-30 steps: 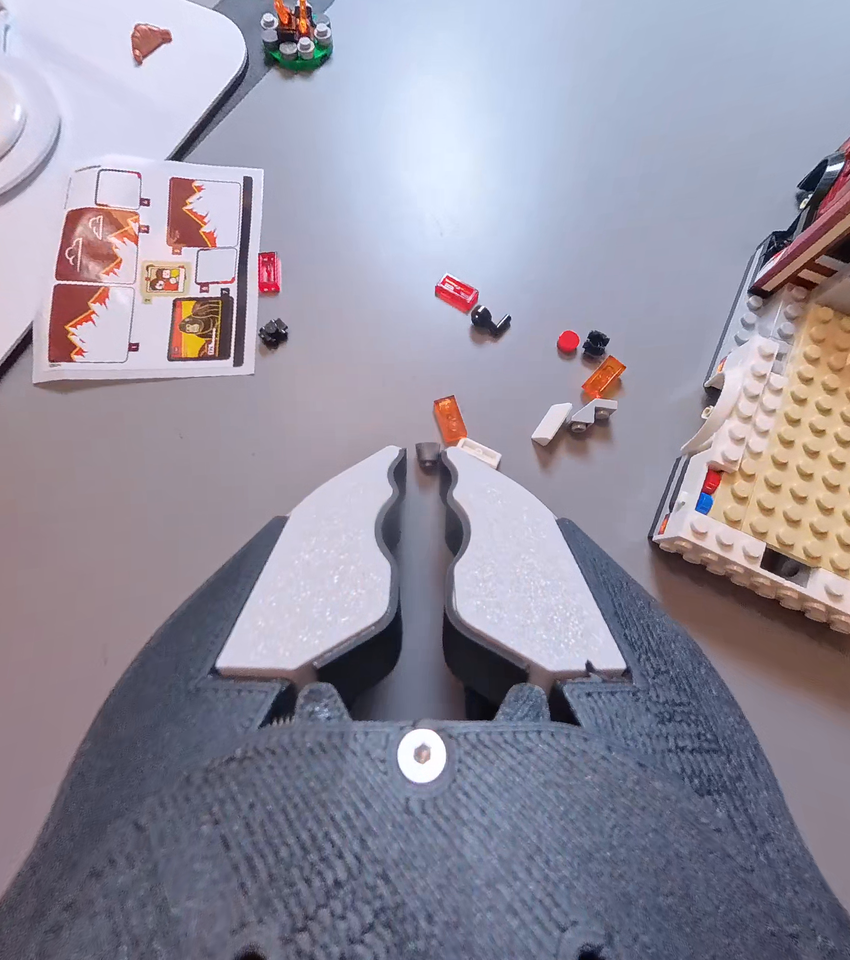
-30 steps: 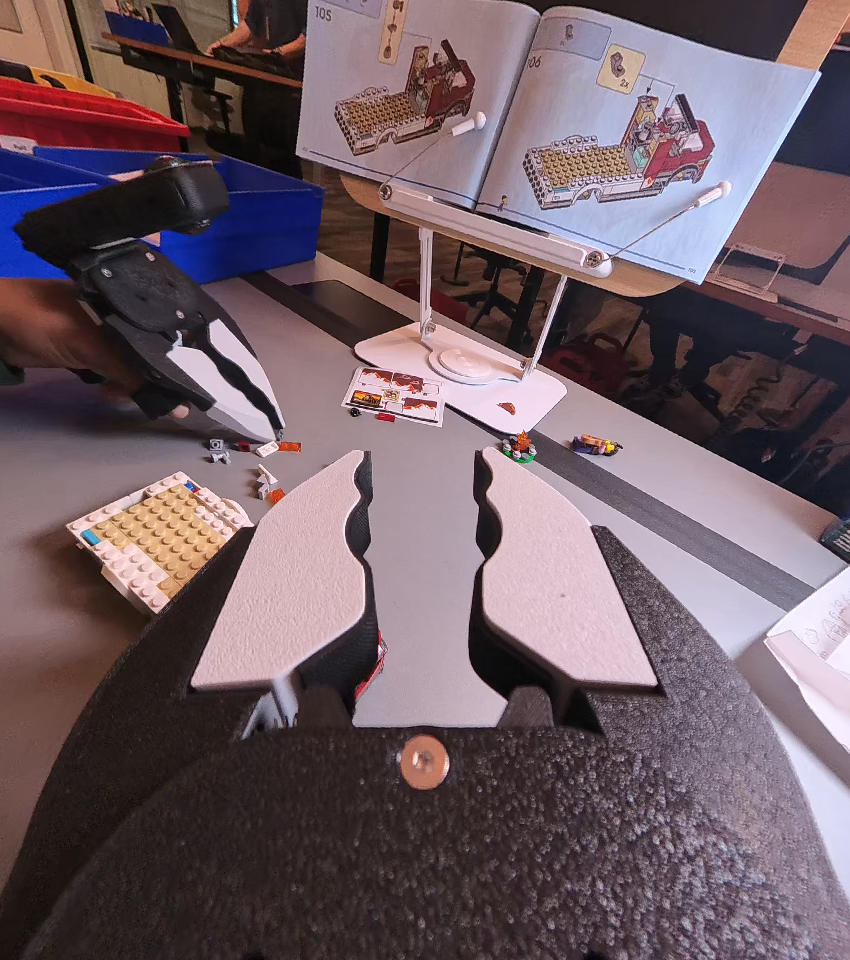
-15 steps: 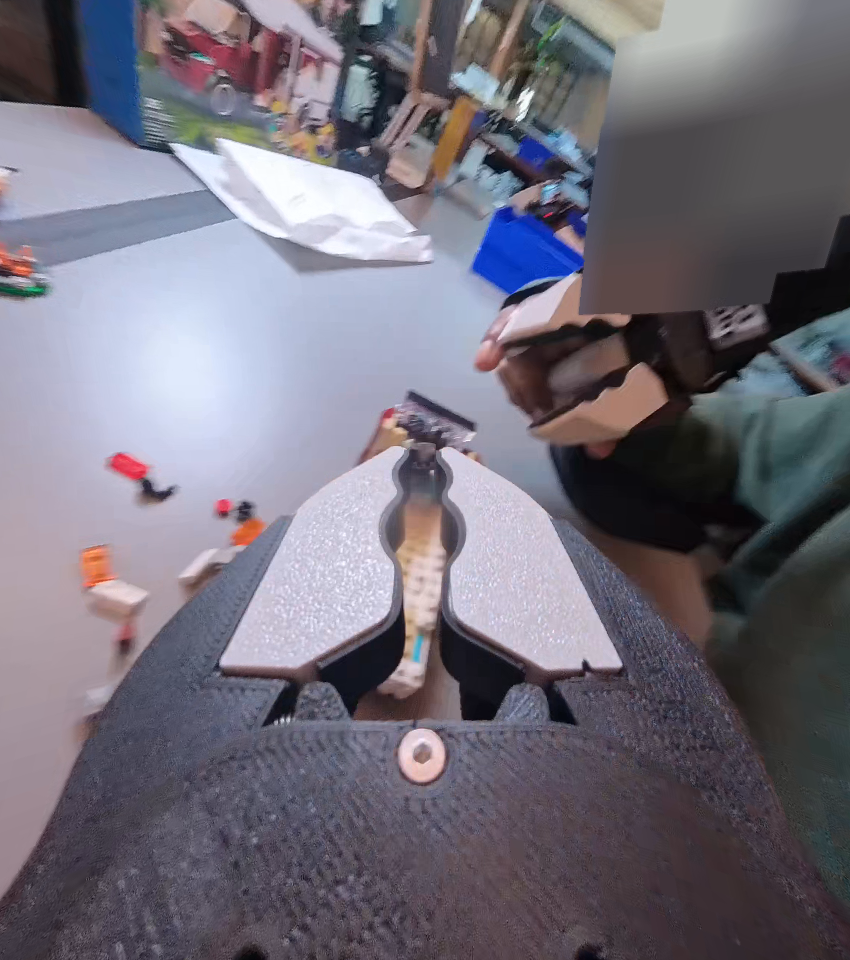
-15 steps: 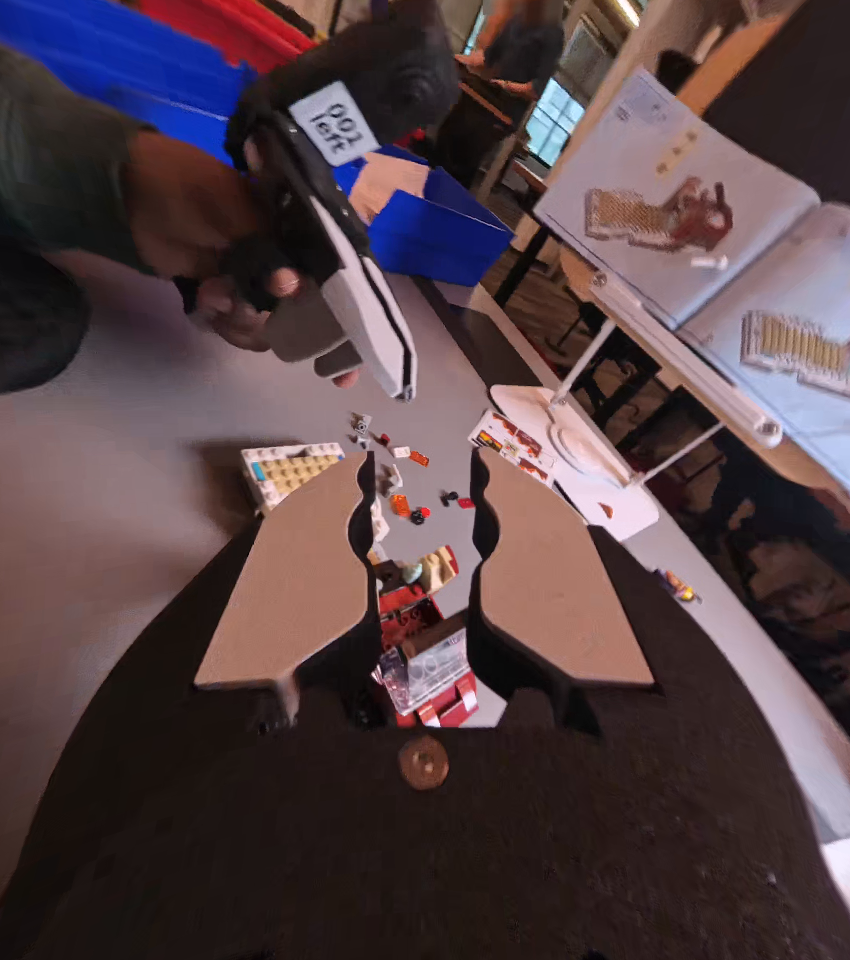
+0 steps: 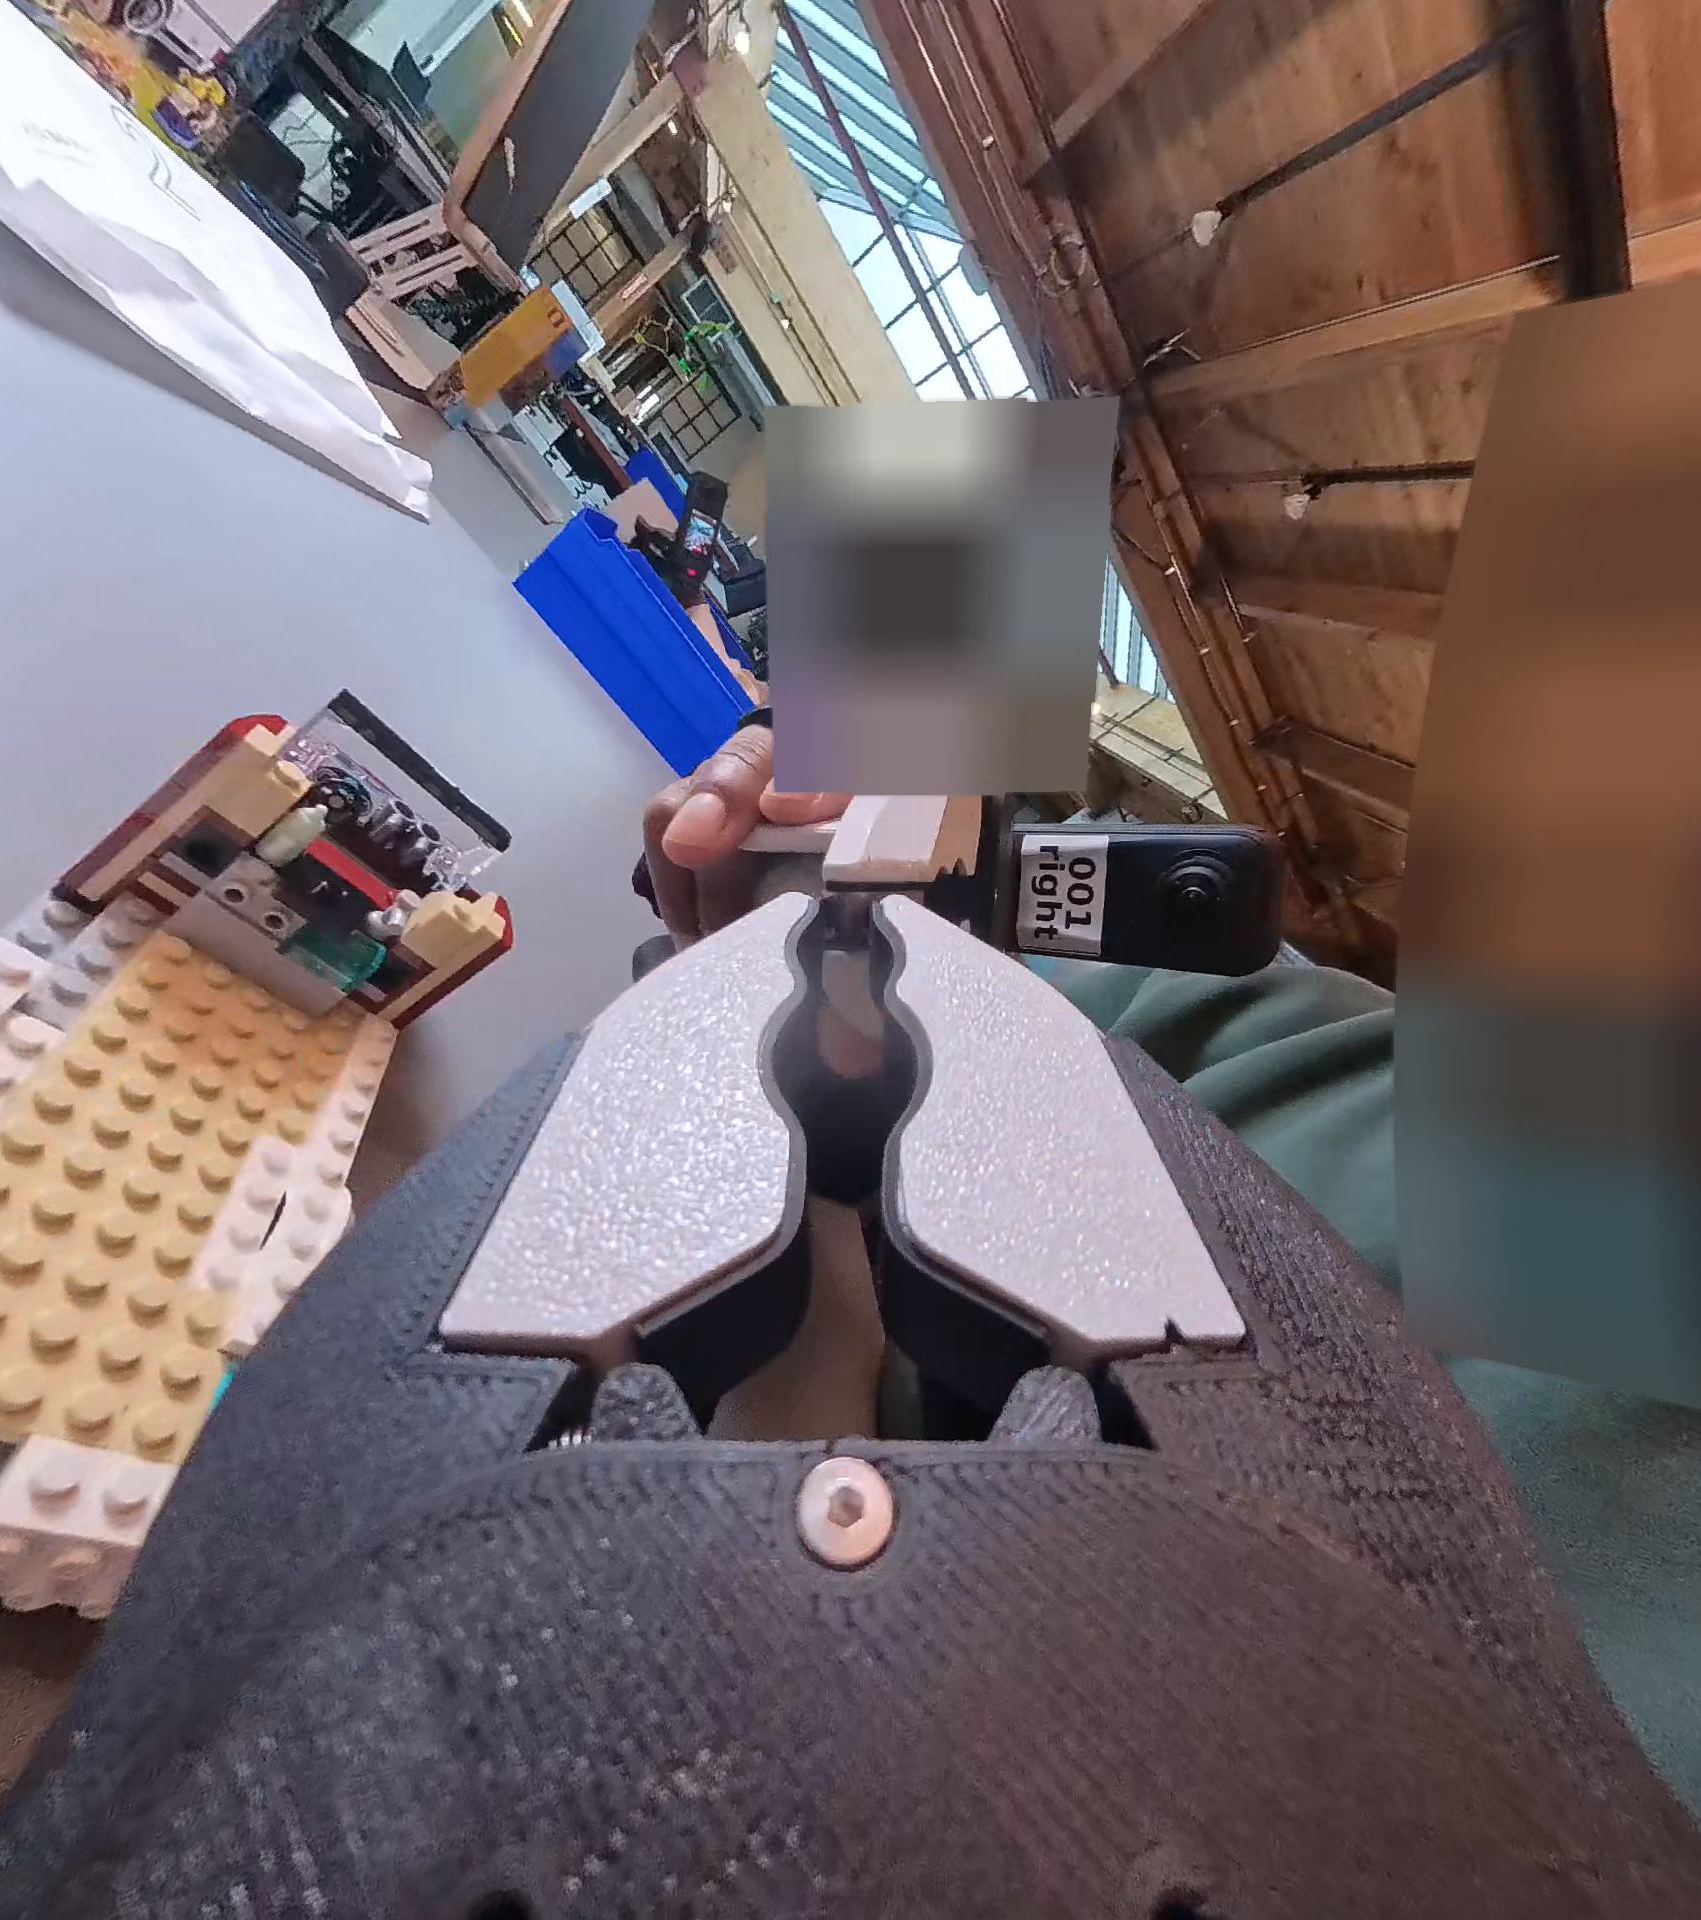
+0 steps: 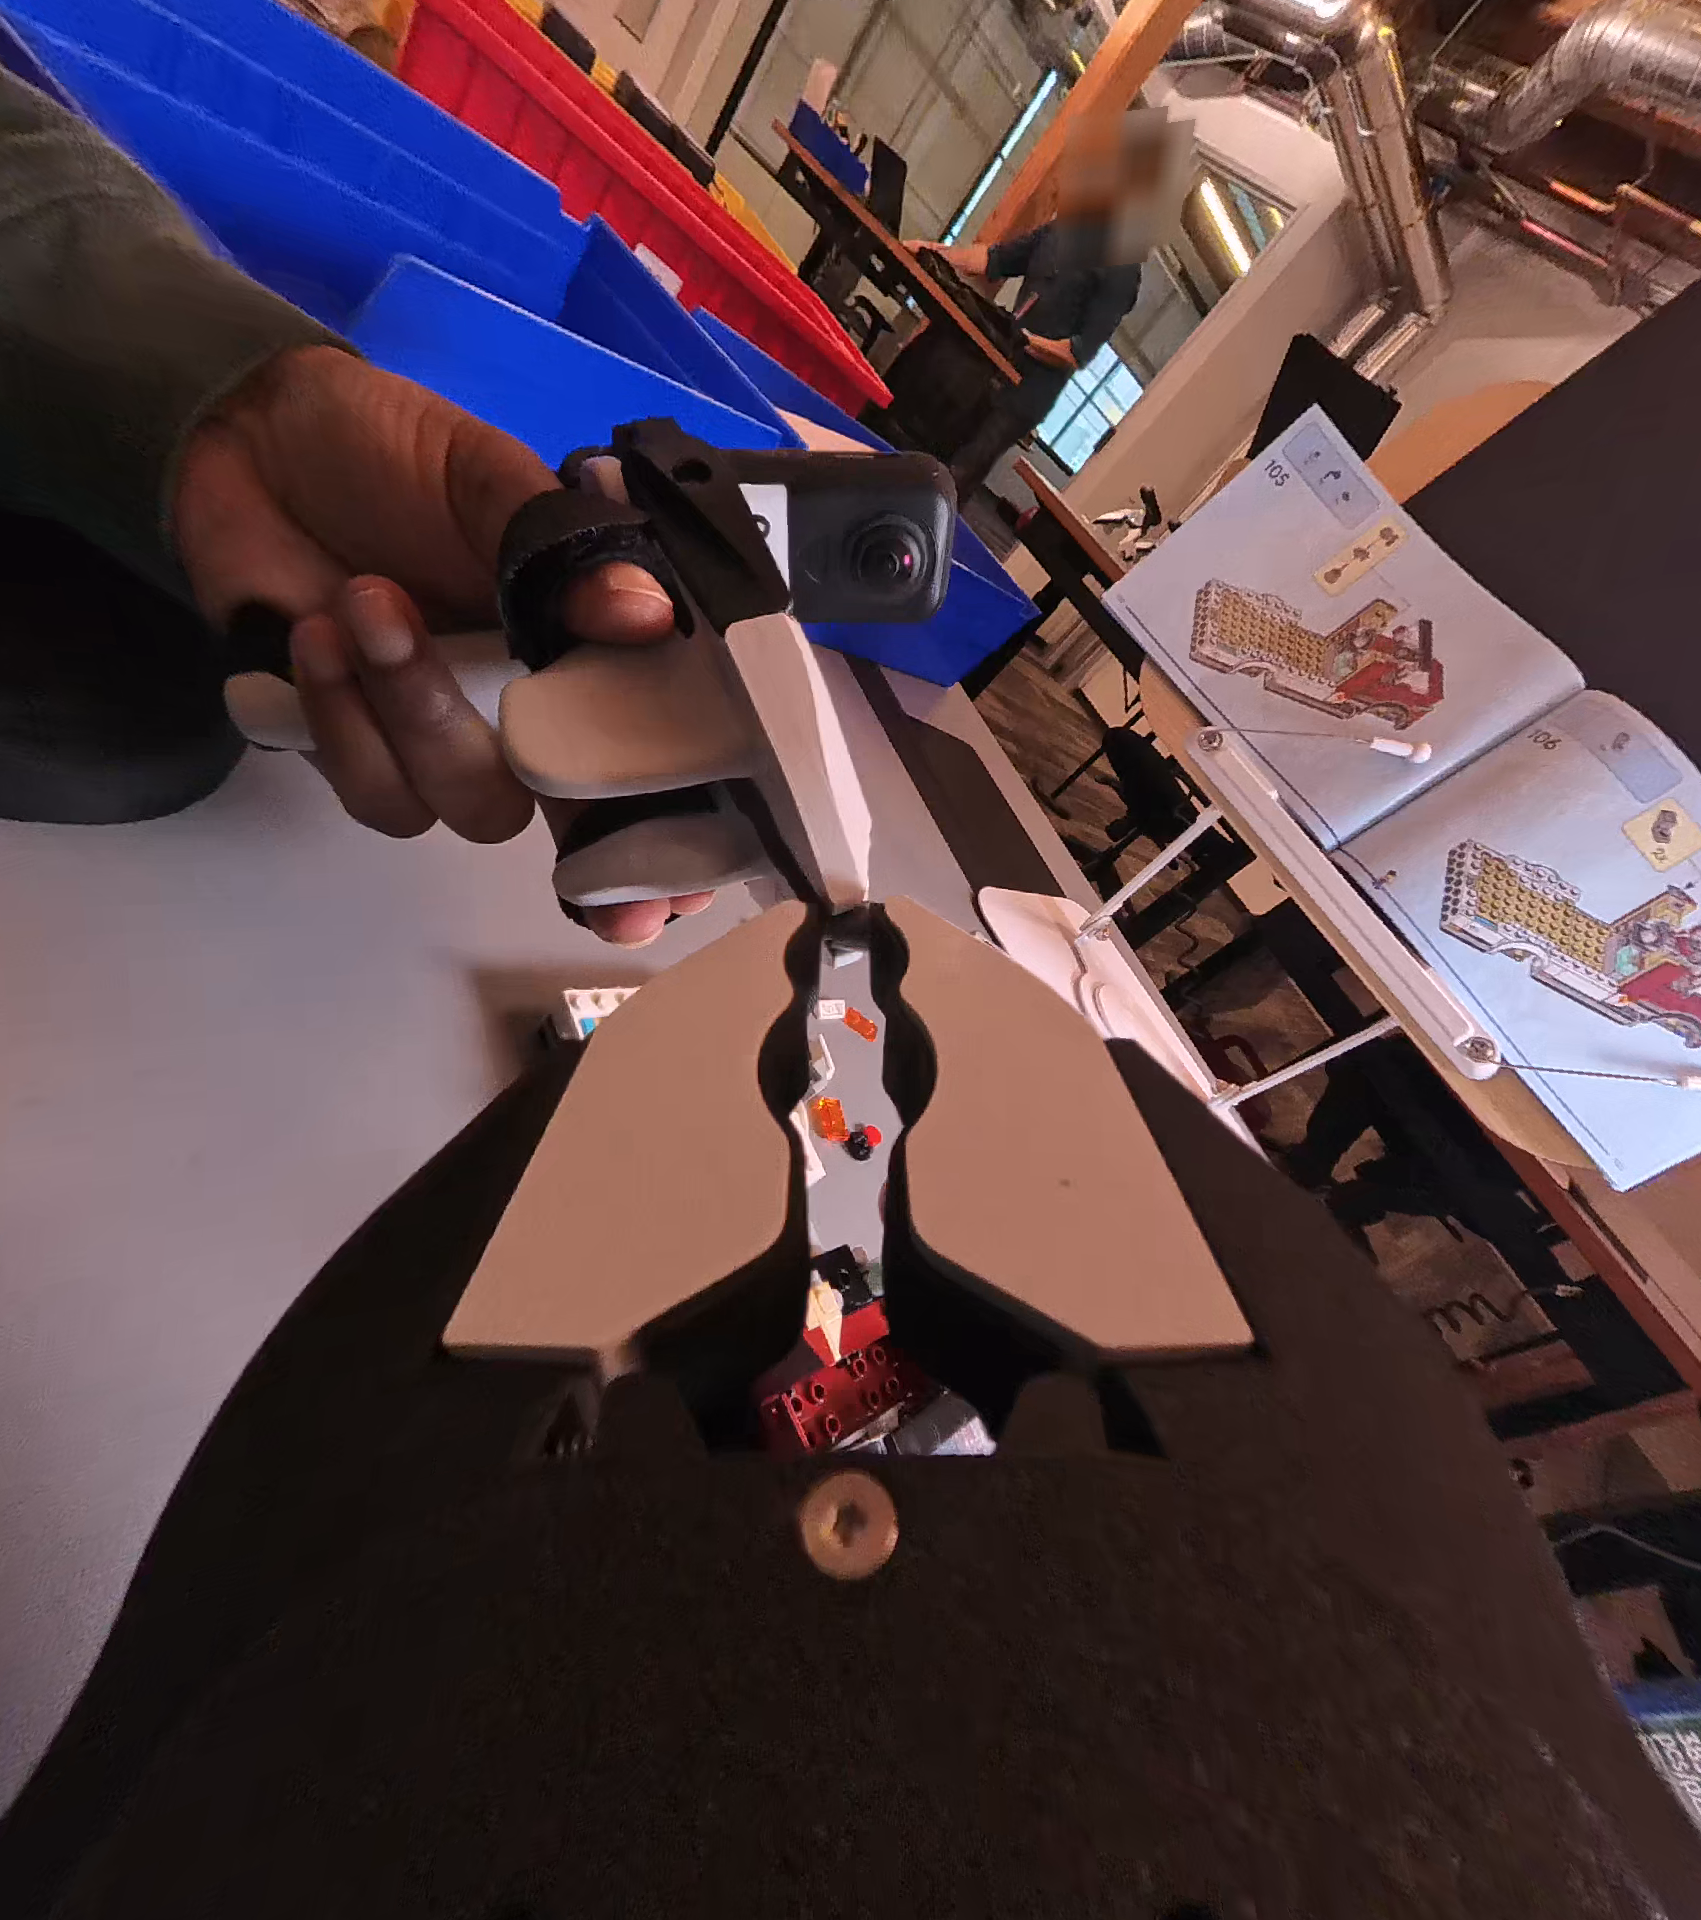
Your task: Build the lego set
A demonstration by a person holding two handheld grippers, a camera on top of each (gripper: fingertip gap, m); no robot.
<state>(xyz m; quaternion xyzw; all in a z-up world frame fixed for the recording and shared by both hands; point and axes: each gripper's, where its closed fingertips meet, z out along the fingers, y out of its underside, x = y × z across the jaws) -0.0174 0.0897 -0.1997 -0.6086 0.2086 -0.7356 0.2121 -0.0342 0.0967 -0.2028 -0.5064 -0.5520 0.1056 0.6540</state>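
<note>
Loose bricks (image 6: 844, 1075) on table (image 6: 202, 1039); blue bins' (image 6: 472, 312) contents hidden.

The grey surface (image 5: 150, 623) carries the lego truck (image 5: 98, 1143), white papers (image 5: 150, 229) at its far edge, loose small bricks (image 6: 841, 1081) and a white stand base (image 6: 1043, 935).

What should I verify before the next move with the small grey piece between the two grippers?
1. The small grey piece sits at the left gripper jaws: ok.
2. The right gripper jaws clamp that piece: cannot tell.
3. Both grippers meet tip to tip: ok.
4. The truck model is unobstructed: ok.
5. The instruction booklet is open and in view: ok.
6. Target spot on the model is found: cannot tell.
</note>
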